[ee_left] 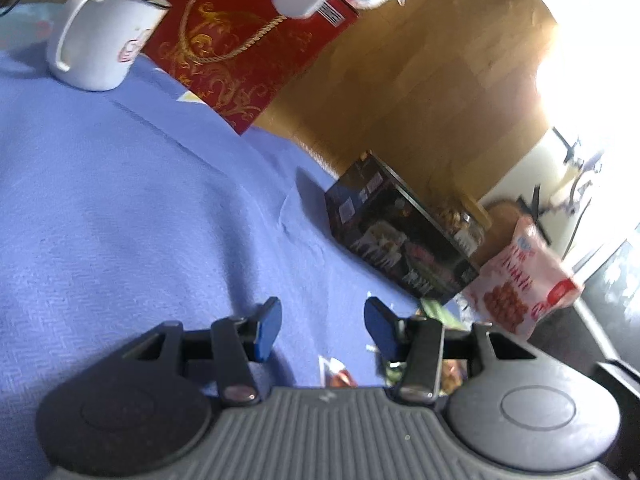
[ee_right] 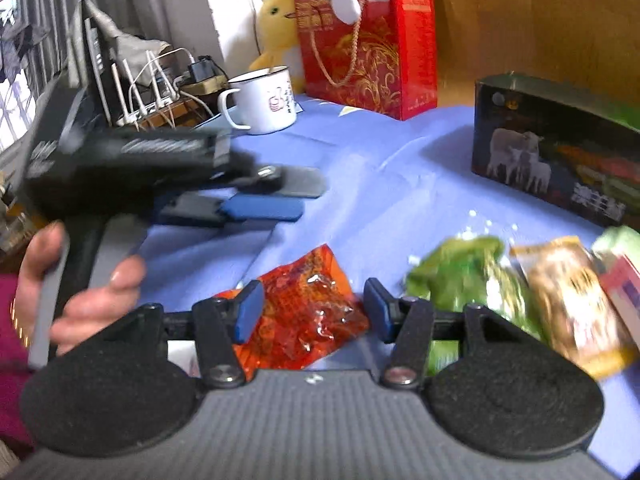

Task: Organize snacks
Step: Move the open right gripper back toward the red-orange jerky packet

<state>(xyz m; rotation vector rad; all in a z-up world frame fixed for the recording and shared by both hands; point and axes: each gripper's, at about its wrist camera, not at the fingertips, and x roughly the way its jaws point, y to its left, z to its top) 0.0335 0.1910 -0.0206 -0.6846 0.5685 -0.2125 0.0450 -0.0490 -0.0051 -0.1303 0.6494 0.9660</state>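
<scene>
An orange-red snack packet lies on the blue cloth. My right gripper stands over it with jaws apart, one blue pad on each side of the packet, neither visibly pressing it. To its right lie a green packet and a brown packet, both blurred. My left gripper is open above bare cloth with nothing between its fingers. It also shows in the right wrist view, left gripper held by a person's hand. A pink packet sits at the right beside a dark box.
The dark printed box stands at the back right. A red gift box with a rope handle and a white mug stand at the back, a yellow plush toy behind them. A router with cables is at the left.
</scene>
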